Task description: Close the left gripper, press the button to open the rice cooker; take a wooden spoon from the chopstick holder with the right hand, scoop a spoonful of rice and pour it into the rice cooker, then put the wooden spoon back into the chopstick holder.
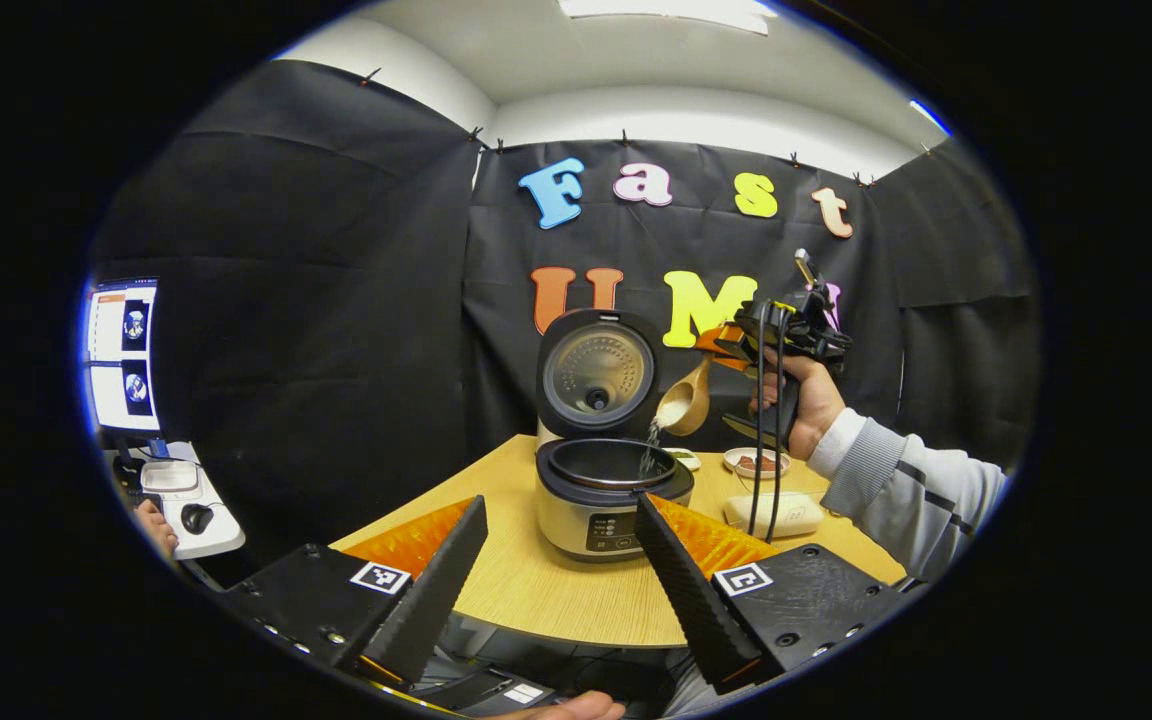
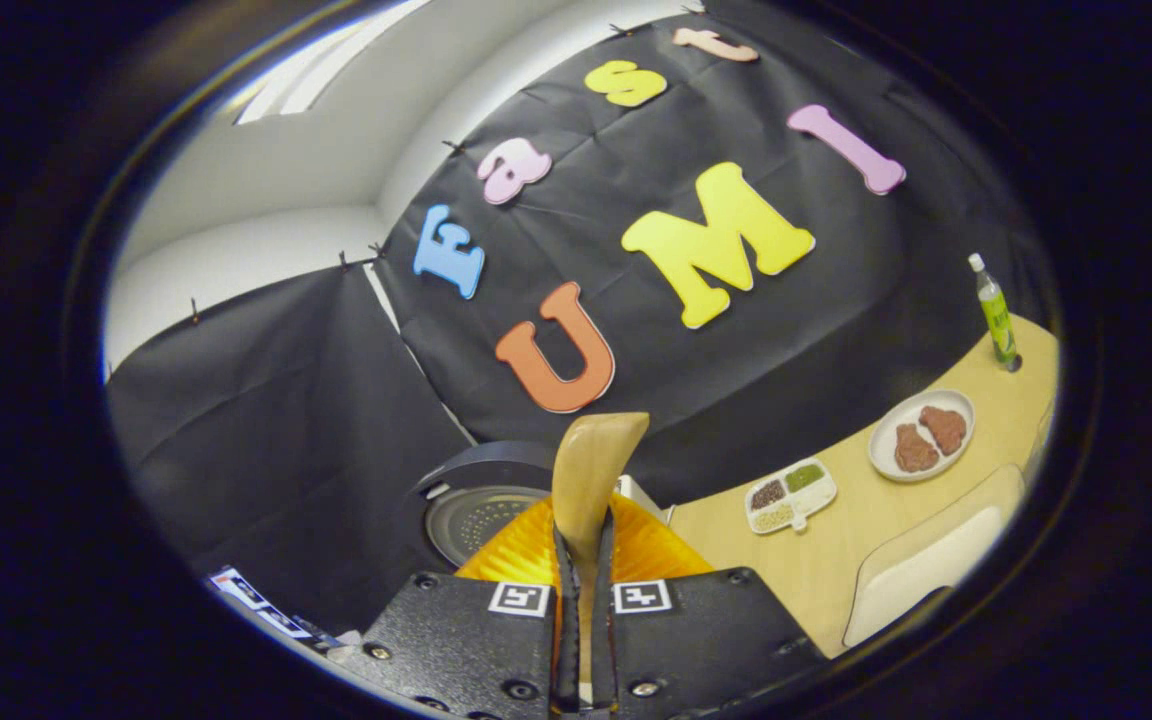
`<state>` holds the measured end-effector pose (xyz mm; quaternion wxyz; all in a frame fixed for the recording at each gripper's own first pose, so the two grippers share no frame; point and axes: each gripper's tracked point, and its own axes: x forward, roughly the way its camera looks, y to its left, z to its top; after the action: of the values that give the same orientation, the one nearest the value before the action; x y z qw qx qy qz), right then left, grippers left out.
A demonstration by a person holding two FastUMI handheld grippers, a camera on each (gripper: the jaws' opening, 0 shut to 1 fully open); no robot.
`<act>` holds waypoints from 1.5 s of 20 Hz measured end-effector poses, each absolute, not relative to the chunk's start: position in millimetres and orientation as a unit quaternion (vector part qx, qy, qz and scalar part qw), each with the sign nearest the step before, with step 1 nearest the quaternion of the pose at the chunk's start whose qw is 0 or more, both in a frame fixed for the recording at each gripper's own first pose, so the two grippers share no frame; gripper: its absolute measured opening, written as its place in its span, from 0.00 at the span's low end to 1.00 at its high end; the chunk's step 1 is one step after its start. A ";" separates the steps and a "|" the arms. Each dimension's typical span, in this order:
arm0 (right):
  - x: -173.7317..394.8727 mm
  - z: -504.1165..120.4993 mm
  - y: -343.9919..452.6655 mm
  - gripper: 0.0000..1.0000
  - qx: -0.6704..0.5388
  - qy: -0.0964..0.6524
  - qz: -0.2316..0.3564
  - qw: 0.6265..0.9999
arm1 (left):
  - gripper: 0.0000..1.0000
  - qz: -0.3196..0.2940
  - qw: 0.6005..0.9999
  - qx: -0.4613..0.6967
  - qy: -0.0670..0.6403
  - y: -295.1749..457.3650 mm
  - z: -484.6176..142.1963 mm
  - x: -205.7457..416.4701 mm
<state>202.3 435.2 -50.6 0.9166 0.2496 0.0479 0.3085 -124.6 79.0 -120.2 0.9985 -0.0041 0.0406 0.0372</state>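
Left gripper (image 1: pixel 561 545) in left gripper view: jaws wide apart, nothing between them. Fingers (image 1: pixel 436 575) wedge-shaped w/ ribbed inner faces, square fiducial tags on the matte bodies. It sits low at the near edge of the table (image 1: pixel 536 590), well apart from the cooker.

Rice cooker (image 1: pixel 604 470): lid (image 1: pixel 598 372) open and upright, round metal inner plate w/ dimpled surface and centre knob. Body rounded, cream/silver, dark rim around the inner pot, control panel on front face. Pot contents: cannot tell.

Right gripper (image 1: pixel 726 345) seen farther off in left gripper view, held up by a hand (image 1: pixel 808 400) w/ light grey ribbed sleeve, cables hanging down. It holds the wooden spoon (image 1: pixel 686 400) tilted over the pot; bowl smooth, pale wood, white rice (image 1: pixel 674 412) in it, grains streaming off the lip down toward the pot opening.

Right gripper view: right gripper jaws nearly closed, both fingers clamping the spoon handle (image 2: pixel 591 470), flat, rounded-end, light wood, sticking up fwd. Cooker lid below/behind it.

Table: light wood-grain top, curved edge. On it in right gripper view: white divided dish (image 2: pixel 789 494) w/ dark, green and pale grains in separate compartments; round white plate (image 2: pixel 921 433) w/ two brown pieces; green bottle (image 2: pixel 996 315) upright w/ white cap, near far edge; cream rounded box (image 2: pixel 921 580) nearest the cam, contents not visible.
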 end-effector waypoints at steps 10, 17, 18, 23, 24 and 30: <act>193.1 -41.7 468.6 0.10 0.080 -0.017 0.313 0.946 | 0.95 0.032 0.998 -0.015 0.055 85.6 -135.0 -122.6; 173.6 -48.6 482.1 0.10 -0.033 -0.066 0.333 0.940 | 0.95 0.036 0.997 -0.009 0.069 89.5 -143.3 -119.3; 170.0 -49.3 483.0 0.10 -0.047 -0.072 0.336 0.938 | 0.95 0.034 0.997 -0.011 0.070 88.1 -142.5 -118.8; 166.0 -58.6 481.4 0.10 -0.103 -0.084 0.340 0.931 | 0.95 0.026 0.997 -0.015 0.074 85.3 -145.0 -119.2; 167.7 -58.9 479.7 0.10 -0.099 -0.082 0.341 0.931 | 0.95 0.024 0.997 -0.014 0.077 83.7 -146.9 -119.2; 171.9 -46.4 423.1 0.10 -0.074 -0.081 0.309 0.945 | 0.95 0.011 0.997 -0.004 0.076 56.6 -148.3 -111.2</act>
<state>171.9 423.1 -46.4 0.9447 -0.0738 -0.0809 0.3092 -111.2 56.6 -148.3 0.9970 -0.0039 0.0761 0.0106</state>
